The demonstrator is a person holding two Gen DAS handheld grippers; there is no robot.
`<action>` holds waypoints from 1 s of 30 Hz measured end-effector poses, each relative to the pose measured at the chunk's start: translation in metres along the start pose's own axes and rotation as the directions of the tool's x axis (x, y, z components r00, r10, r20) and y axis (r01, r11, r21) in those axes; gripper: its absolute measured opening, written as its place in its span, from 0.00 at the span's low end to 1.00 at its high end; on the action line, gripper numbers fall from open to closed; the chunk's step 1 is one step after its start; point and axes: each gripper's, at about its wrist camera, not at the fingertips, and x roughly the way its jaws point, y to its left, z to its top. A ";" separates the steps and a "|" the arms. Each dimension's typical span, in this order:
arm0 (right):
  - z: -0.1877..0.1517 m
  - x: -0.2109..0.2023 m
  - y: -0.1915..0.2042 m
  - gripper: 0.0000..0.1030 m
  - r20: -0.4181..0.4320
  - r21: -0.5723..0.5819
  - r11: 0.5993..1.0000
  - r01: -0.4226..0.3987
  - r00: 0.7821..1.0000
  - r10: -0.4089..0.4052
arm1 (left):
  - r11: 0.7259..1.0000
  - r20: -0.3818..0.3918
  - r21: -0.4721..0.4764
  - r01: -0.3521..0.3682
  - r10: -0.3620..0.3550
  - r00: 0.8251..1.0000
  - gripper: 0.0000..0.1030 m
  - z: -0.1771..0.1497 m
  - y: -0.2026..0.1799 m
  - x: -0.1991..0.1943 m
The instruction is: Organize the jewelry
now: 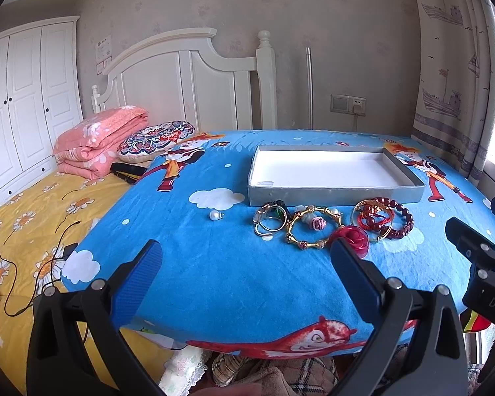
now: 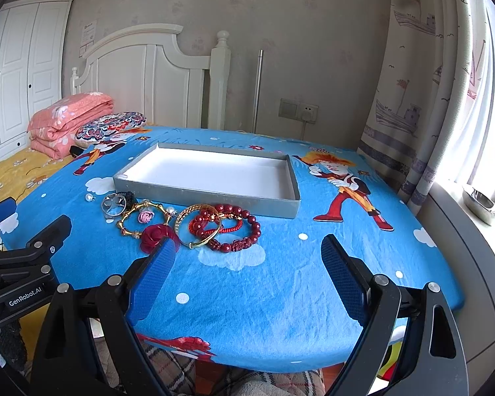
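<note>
Left tool [image 1: 244, 275], right tool [image 2: 249, 272]: wide apart, holding nothing.

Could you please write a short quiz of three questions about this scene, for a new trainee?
1. True or false: the grey tray already holds some jewelry.
2. Which piece lies farthest toward the bed? A) pearl B) red rose ornament C) dark red bead bracelet
3. Fill in: both the left tool and the right tool are ____ and hold nothing.

Key: 1 false, the tray is empty; 2 A; 3 open.
</note>
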 end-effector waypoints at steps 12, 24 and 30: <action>-0.001 0.000 -0.001 0.82 -0.001 0.005 1.000 -0.001 1.000 0.001 | 1.000 0.016 -0.002 0.018 -0.018 1.000 0.96 0.001 0.001 -0.005; -0.001 0.001 -0.003 0.82 -0.003 0.008 1.000 -0.003 1.000 0.003 | 0.999 -0.019 -0.010 0.046 -0.047 0.999 0.96 0.000 0.004 -0.002; -0.001 0.001 -0.003 0.82 -0.004 0.010 1.000 -0.004 1.000 0.004 | 0.999 -0.022 -0.011 0.053 -0.053 0.998 0.96 -0.001 0.004 -0.001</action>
